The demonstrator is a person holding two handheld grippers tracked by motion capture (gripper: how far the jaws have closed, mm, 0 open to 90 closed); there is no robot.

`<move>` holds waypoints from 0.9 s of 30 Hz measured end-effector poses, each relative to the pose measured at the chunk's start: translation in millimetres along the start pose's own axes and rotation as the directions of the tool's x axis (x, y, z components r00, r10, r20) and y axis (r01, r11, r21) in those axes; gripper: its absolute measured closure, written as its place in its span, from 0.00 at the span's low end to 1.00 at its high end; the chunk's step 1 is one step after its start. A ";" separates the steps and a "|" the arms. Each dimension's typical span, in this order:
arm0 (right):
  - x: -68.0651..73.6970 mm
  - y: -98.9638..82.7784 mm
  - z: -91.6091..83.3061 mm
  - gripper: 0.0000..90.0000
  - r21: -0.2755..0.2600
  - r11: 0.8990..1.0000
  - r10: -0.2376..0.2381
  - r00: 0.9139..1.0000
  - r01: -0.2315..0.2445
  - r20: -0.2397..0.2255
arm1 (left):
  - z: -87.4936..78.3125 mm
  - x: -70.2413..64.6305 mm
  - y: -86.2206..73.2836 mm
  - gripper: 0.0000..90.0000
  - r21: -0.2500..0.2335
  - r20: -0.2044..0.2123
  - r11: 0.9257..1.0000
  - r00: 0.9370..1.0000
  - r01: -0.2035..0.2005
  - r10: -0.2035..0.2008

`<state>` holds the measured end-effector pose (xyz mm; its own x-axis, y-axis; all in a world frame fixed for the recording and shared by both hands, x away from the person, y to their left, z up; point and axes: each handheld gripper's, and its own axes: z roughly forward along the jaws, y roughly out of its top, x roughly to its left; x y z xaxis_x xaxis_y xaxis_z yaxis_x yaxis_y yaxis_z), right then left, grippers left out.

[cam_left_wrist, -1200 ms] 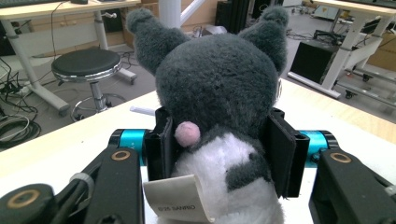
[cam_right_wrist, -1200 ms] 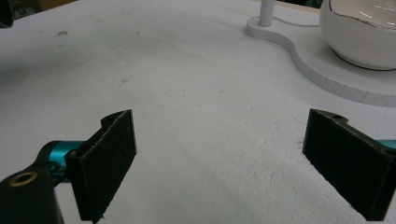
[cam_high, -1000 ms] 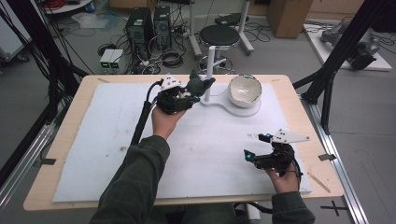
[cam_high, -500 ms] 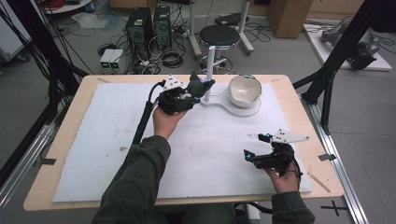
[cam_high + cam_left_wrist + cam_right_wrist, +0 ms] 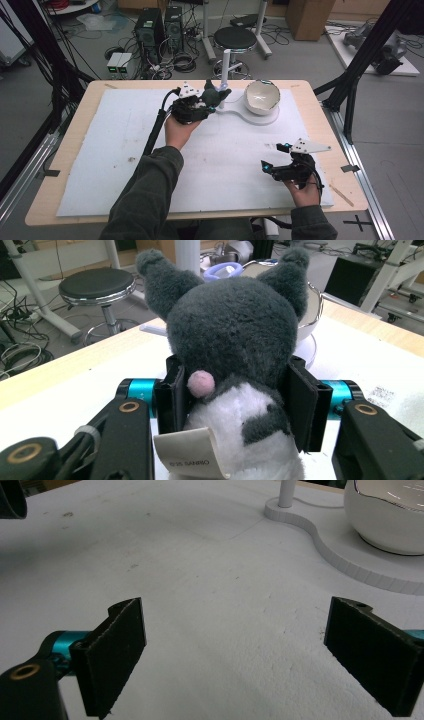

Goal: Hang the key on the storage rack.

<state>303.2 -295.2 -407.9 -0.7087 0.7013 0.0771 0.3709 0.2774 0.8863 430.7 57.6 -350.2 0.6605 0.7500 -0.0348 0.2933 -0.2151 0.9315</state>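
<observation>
A dark grey plush toy point(image 5: 235, 335) with pointed ears, a pink tail and a white lower body sits between the jaws of my left gripper point(image 5: 237, 400), which is shut on its body. In the high view that left gripper point(image 5: 212, 100) holds the plush toy point(image 5: 216, 93) above the table's far middle, just left of a white bowl point(image 5: 262, 97) on a white base point(image 5: 260, 118). My right gripper point(image 5: 274, 157) rests near the table's front right, open, with nothing between its jaws point(image 5: 235, 655).
A white foam mat point(image 5: 110, 150) covers most of the wooden table point(image 5: 65, 160). A white post point(image 5: 225, 65) rises from the bowl's base. A black stool point(image 5: 235, 37) and computer towers stand on the floor beyond the far edge.
</observation>
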 end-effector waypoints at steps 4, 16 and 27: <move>0.0 0.0 -0.2 0.10 -0.001 1.000 0.001 1.000 -0.001 0.000 | 0.9 -0.6 -0.6 0.55 0.006 -0.003 1.000 1.000 -0.005 0.005; -0.4 0.0 0.1 0.10 0.000 1.000 -0.002 1.000 0.002 -0.001 | 2.7 -3.5 -1.9 0.55 0.020 0.000 0.999 1.000 -0.025 0.025; -0.1 0.0 0.1 0.10 0.000 1.000 0.000 1.000 0.000 -0.002 | 5.1 -1.7 -2.7 0.54 0.038 -0.014 0.999 1.000 -0.014 0.015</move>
<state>303.4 -295.2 -407.9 -0.7098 0.7001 0.0780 0.3711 0.2775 0.8862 432.3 53.7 -354.6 0.6553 0.7552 -0.0159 0.3101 -0.2497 0.9173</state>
